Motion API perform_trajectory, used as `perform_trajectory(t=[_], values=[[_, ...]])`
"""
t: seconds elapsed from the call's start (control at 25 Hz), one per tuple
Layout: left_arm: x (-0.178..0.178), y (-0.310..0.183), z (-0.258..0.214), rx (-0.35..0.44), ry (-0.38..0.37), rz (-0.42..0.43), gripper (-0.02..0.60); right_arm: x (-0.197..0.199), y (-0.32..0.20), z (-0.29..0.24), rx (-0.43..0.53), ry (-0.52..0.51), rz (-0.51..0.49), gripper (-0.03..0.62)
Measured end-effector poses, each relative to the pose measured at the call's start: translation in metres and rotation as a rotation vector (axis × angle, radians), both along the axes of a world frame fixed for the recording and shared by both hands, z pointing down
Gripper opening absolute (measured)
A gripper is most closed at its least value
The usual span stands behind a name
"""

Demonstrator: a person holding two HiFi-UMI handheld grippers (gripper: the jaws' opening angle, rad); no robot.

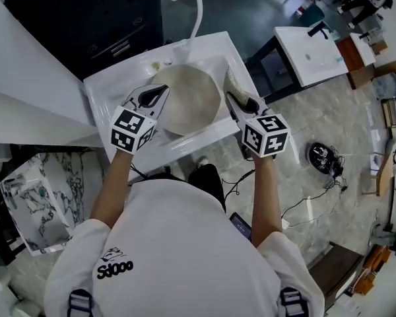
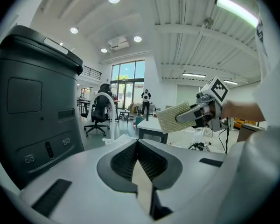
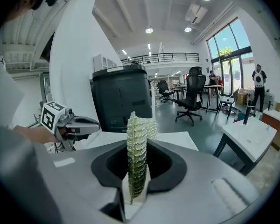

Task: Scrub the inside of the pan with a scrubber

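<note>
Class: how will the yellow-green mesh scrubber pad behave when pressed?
The yellow-green mesh scrubber pad stands upright unsupported beyond the right gripper, so it is probably fairly stiff. Its open weave suggests it is light and grippy, not slippery.

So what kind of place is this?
Probably a big open workshop or lab, not a home kitchen. The white sink shares a hall with office chairs and tall windows, and loose cables lie on the floor.

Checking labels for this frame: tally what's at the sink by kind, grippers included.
grippers: 2 (left gripper, right gripper)
scrubber: 1
pan: 1
sink: 1
faucet: 1
Total: 6
</note>
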State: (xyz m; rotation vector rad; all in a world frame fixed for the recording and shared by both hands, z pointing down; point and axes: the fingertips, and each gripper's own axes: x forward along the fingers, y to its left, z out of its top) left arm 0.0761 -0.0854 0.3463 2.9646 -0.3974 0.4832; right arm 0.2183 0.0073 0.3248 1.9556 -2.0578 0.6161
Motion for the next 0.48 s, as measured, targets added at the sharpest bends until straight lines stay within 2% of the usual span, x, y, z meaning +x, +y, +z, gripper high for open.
perform_trajectory(t=[0.2, 0.48], values=[[0.004, -0.005, 0.014, -0.022, -0.022, -0.028, 0.005, 0.014, -0.017, 0.028, -0.071, 0.045, -0.06, 0.075], [0.01, -0.015, 0.029, -0.054, -0.057, -0.091, 0.005, 0.026, -0.045, 0.069, -0.165, 0.125, -0.213, 0.075]])
